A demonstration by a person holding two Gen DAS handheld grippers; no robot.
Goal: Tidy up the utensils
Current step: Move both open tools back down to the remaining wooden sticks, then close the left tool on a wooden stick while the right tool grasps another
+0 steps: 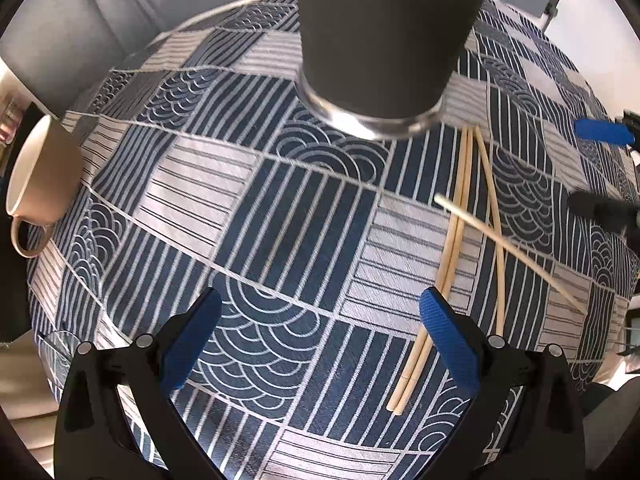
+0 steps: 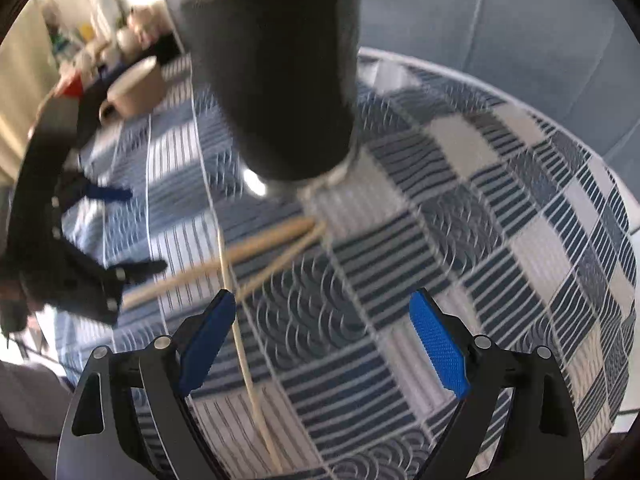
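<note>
Both tongs, left (image 1: 320, 320) and right (image 2: 322, 316), gaping, empty. Chopsticks (image 1: 460, 216) loose on counter (image 1: 248, 200) beside dark tumbler (image 1: 384, 40). My worry: crossed sticks scatter, tumbler tips if nudged.

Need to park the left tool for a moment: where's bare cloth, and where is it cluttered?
Bare tablecloth runs between the cream mug on the left and the black tumbler. It is also bare ahead of the left tool. Crowded: the loose chopsticks right of it, toward the right tool.
</note>
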